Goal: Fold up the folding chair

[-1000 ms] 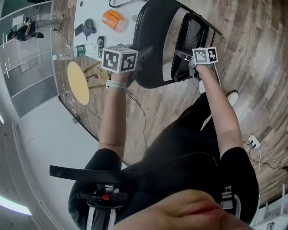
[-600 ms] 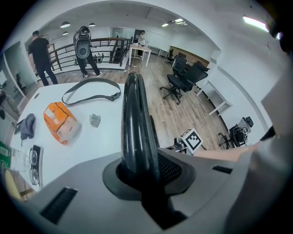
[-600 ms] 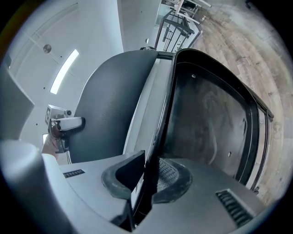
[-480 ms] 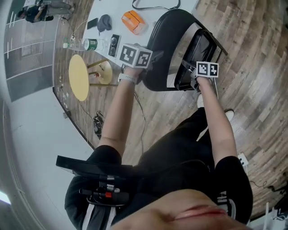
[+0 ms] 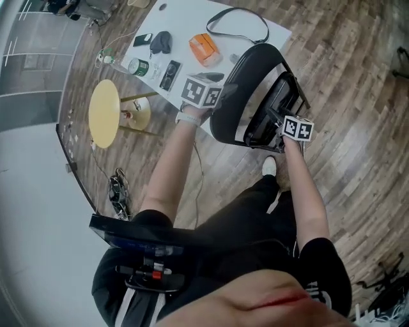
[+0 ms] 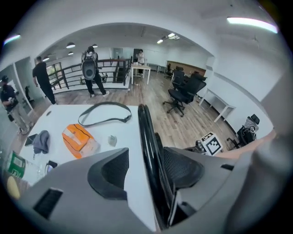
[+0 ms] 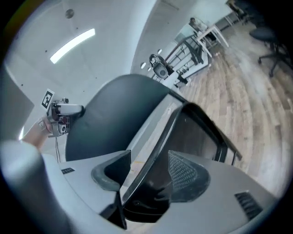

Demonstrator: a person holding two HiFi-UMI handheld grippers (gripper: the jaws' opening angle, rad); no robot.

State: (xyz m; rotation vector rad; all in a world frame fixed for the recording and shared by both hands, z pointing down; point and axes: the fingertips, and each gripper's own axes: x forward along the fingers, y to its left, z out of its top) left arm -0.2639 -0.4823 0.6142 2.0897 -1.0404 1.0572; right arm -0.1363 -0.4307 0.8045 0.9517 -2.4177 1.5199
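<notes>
The black folding chair (image 5: 246, 83) stands by the white table, its seat (image 5: 273, 105) swung up close against the backrest. My left gripper (image 5: 220, 94) is at the backrest's edge. In the left gripper view the glossy backrest rim (image 6: 145, 132) runs between the jaws of that gripper (image 6: 146, 171). The jaws are opening, and a gap shows beside the left pad. My right gripper (image 5: 278, 120) is at the seat. In the right gripper view the seat's edge (image 7: 155, 146) lies between the opening jaws of the right gripper (image 7: 149, 173), with the round backrest (image 7: 107, 116) behind.
The white table (image 5: 185, 22) carries an orange pouch (image 5: 203, 49), a black strap (image 5: 246, 19), a bottle (image 5: 137, 66) and small dark items. A round yellow stool (image 5: 104, 113) stands to the left. Wood floor lies all around. Office chairs (image 6: 183, 91) and people stand far off.
The seat now lies closer to the backrest. Both hands have shifted with the chair, and the head view has swung so more of the table shows.
</notes>
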